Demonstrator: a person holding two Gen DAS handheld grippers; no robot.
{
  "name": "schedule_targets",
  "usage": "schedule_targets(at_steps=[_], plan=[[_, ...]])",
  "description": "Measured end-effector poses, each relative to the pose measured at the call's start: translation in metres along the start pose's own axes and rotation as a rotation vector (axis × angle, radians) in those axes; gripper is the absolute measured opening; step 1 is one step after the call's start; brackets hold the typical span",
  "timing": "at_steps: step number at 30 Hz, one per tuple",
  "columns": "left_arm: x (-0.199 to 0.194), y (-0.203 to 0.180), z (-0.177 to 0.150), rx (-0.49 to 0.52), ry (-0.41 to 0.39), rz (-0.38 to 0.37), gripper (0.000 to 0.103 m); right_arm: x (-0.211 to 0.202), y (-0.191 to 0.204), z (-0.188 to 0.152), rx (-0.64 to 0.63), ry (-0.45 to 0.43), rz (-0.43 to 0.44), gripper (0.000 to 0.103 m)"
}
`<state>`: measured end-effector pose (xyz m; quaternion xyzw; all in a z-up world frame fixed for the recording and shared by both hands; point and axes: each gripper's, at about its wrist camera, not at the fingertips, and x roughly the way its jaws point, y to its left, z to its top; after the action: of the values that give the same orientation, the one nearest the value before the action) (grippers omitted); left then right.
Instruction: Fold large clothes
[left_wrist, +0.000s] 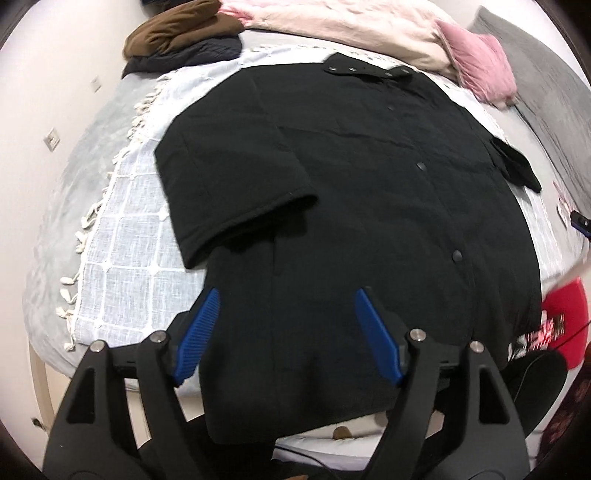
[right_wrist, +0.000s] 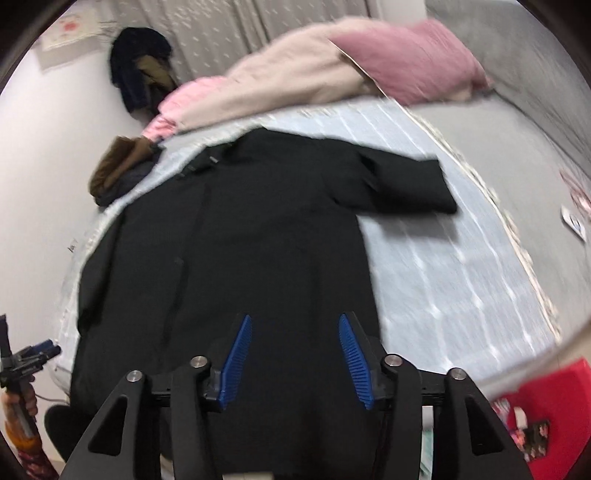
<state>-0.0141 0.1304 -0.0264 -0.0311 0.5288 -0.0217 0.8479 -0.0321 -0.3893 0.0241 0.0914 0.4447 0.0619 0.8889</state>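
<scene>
A large black coat (left_wrist: 351, 177) lies flat on the bed with its collar at the far end and its hem hanging over the near edge. Its left sleeve (left_wrist: 229, 199) is folded in across the body. In the right wrist view the coat (right_wrist: 258, 240) shows its right sleeve (right_wrist: 406, 184) spread out sideways on the throw. My left gripper (left_wrist: 286, 295) is open and empty above the coat's lower part. My right gripper (right_wrist: 295, 319) is open and empty above the coat's lower body. The left gripper also shows at the left edge of the right wrist view (right_wrist: 33, 354).
A pale blue checked throw (left_wrist: 125, 251) with a fringe covers the grey bed (right_wrist: 517, 129). Brown and dark clothes (left_wrist: 184, 33) are piled at the far left. A beige blanket (left_wrist: 351, 26) and a pink pillow (left_wrist: 480, 62) lie at the head. A red object (left_wrist: 565, 314) sits at the right.
</scene>
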Motion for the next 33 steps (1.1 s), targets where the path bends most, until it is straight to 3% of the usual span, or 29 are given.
schedule_targets(at_steps=[4, 10, 14, 18, 20, 23, 25, 27, 33], plan=[[-0.002, 0.015, 0.009, -0.02, -0.054, 0.067, 0.086, 0.022, 0.046, 0.019, -0.01, -0.021, 0.082, 0.065], [0.047, -0.007, 0.027, 0.255, -0.106, 0.199, 0.088, 0.084, 0.091, 0.03, -0.026, 0.032, 0.058, 0.066], [0.086, -0.023, 0.036, 0.363, -0.073, 0.24, 0.088, 0.122, 0.102, 0.026, -0.042, 0.123, 0.054, 0.066], [0.118, -0.032, 0.043, 0.392, -0.014, 0.29, 0.088, 0.132, 0.111, 0.022, -0.067, 0.132, 0.03, 0.066], [0.125, -0.032, 0.049, 0.383, -0.011, 0.308, 0.083, 0.138, 0.115, 0.02, -0.072, 0.144, 0.033, 0.066], [0.122, -0.028, 0.054, 0.379, -0.048, 0.325, 0.064, 0.148, 0.119, 0.017, -0.076, 0.17, 0.015, 0.066], [0.116, -0.025, 0.059, 0.362, -0.07, 0.314, 0.032, 0.155, 0.12, 0.017, -0.085, 0.19, -0.003, 0.066], [0.109, -0.021, 0.064, 0.341, -0.092, 0.327, 0.017, 0.161, 0.122, 0.017, -0.094, 0.199, -0.018, 0.066], [0.077, -0.001, 0.078, 0.263, -0.181, 0.369, 0.011, 0.165, 0.129, 0.018, -0.095, 0.202, -0.019, 0.066]])
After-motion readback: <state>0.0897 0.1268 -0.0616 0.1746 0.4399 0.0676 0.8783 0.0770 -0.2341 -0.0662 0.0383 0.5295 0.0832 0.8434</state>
